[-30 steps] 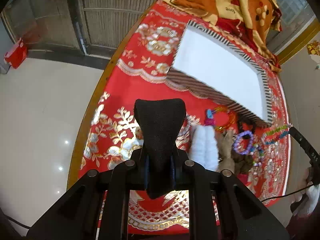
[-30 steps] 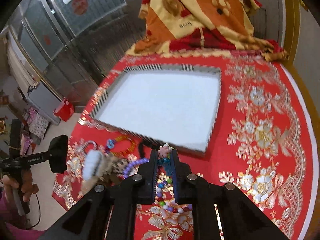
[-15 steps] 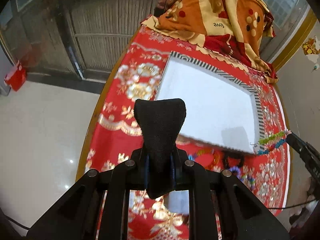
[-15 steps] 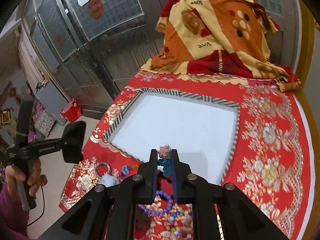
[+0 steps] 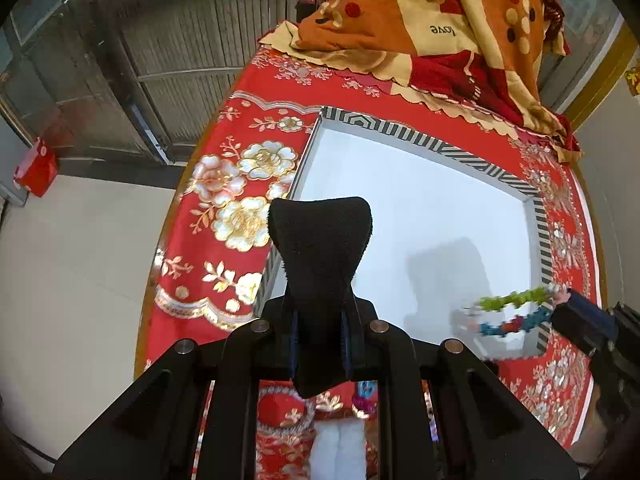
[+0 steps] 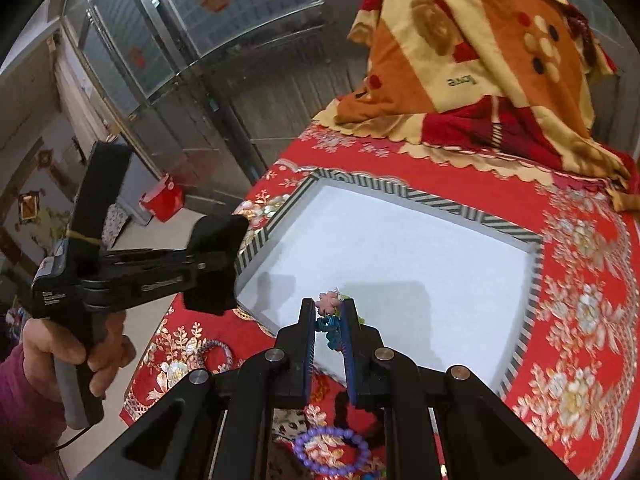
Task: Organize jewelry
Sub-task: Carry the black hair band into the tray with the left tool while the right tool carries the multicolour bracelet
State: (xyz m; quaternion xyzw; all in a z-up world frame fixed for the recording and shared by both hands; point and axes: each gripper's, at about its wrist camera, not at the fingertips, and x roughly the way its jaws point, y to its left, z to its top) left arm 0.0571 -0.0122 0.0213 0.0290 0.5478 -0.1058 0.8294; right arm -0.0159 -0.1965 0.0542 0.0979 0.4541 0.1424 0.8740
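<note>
The right gripper [image 6: 329,322] clamps one beaded bracelet [image 5: 510,314] above the near edge of the striped tray [image 6: 534,284]. The left gripper [image 5: 319,300], closed on one black pad [image 5: 320,248], hangs over the tray's left edge. One purple bracelet [image 6: 334,454] lies on the red cloth [image 6: 580,320] near the tray.

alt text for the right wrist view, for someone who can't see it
The right tool is shut on a colourful bead bracelet above the near edge of a white tray with a striped rim on a red floral tablecloth. At left, a hand holds the left tool, shut on a black pad.
</note>
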